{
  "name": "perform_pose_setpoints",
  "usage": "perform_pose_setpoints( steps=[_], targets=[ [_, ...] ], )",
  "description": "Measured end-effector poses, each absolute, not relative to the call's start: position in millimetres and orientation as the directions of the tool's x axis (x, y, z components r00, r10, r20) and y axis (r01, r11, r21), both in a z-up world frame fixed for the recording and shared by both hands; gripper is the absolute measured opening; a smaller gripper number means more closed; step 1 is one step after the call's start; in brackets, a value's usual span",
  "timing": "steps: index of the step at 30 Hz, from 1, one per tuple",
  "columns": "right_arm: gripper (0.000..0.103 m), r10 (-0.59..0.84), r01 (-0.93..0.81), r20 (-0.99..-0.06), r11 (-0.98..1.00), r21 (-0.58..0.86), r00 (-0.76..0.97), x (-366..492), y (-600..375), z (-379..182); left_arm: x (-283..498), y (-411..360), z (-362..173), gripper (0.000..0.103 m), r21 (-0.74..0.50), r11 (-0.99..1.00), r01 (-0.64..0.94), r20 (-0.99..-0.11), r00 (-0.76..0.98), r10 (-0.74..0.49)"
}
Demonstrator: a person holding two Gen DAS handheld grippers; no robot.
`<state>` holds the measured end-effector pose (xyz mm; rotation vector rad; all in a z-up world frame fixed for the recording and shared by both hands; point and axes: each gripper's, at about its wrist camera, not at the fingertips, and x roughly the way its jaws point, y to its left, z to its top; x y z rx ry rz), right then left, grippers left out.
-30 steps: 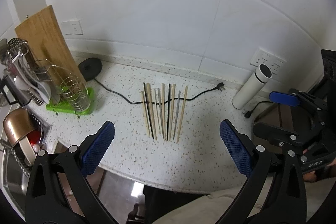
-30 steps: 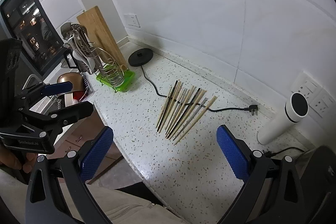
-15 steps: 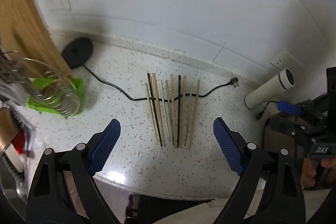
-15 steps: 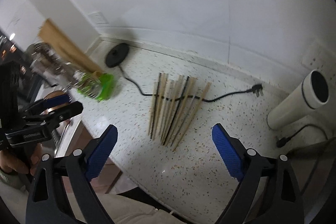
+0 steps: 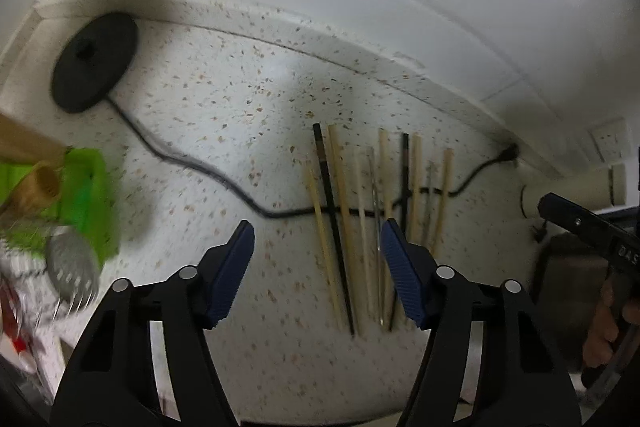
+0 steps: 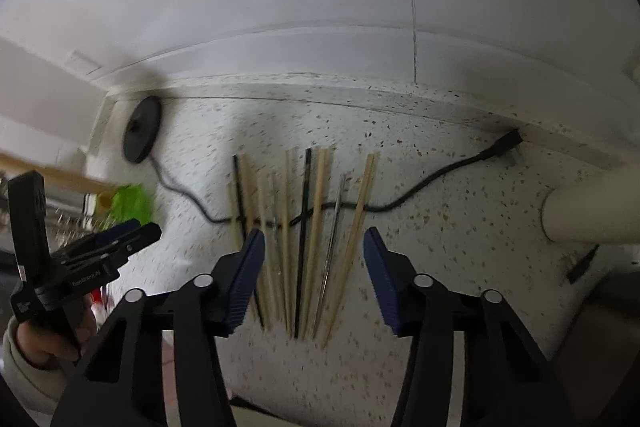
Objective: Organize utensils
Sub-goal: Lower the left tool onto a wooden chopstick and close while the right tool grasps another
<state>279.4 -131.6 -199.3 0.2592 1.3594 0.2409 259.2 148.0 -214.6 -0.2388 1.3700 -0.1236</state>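
Several chopsticks (image 5: 348,227), wooden, black and metal, lie side by side on the speckled counter (image 5: 224,115), across a black power cord (image 5: 192,163). They also show in the right wrist view (image 6: 316,227). My left gripper (image 5: 316,259) is open and empty, hovering over the left chopsticks' near ends. My right gripper (image 6: 314,267) is open and empty above the near ends of the row. The left gripper also shows at the left of the right wrist view (image 6: 116,239). The right gripper's body shows at the right of the left wrist view.
A green utensil drainer (image 5: 84,203) with a wire rack stands at the left, blurred. A black round base (image 5: 94,61) sits at the back left, joined to the cord. A white cylinder (image 6: 592,215) lies at the right. The tiled wall runs behind.
Both grippers have moved forward and down toward the chopsticks, which now fill more of each view. Their jaws have narrowed but stay open.
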Motion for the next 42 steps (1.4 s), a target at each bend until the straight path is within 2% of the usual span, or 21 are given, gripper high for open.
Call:
perform_pose_setpoints(
  steps=[4, 6, 14, 23, 28, 30, 36, 42],
  targets=[
    [0.031, 0.299, 0.039, -0.94, 0.95, 0.309, 0.162, 305, -133, -232, 281, 150, -243, 0.055, -0.249, 0.967, -0.05, -0.958, 0.157, -0.239],
    [0.029, 0.293, 0.07, -0.945, 0.95, 0.305, 0.144, 317, -135, -249, 289, 151, -258, 0.052, -0.251, 0.966, -0.056, -0.961, 0.131, -0.242],
    [0.025, 0.281, 0.129, -0.957, 0.949, 0.289, 0.077, 339, -131, -293, 307, 156, -297, 0.042, -0.255, 0.963, -0.083, -0.966, 0.061, -0.251],
    [0.019, 0.277, 0.16, -0.959, 0.946, 0.282, 0.051, 352, -128, -315, 312, 152, -313, 0.039, -0.255, 0.962, -0.096, -0.967, 0.019, -0.254],
    [0.014, 0.269, 0.171, -0.963, 0.947, 0.27, 0.035, 351, -124, -322, 313, 145, -323, 0.03, -0.262, 0.96, -0.101, -0.965, 0.007, -0.263],
    [0.009, 0.268, 0.177, -0.963, 0.947, 0.269, 0.031, 350, -122, -325, 315, 144, -323, 0.025, -0.262, 0.959, -0.106, -0.965, 0.003, -0.263],
    [0.004, 0.275, 0.184, -0.961, 0.944, 0.273, 0.014, 350, -119, -333, 323, 139, -326, 0.008, -0.266, 0.958, -0.112, -0.963, -0.007, -0.268],
    [0.004, 0.287, 0.185, -0.958, 0.94, 0.286, 0.021, 352, -126, -330, 328, 136, -329, 0.004, -0.313, 0.939, -0.143, -0.949, 0.012, -0.315]
  ],
)
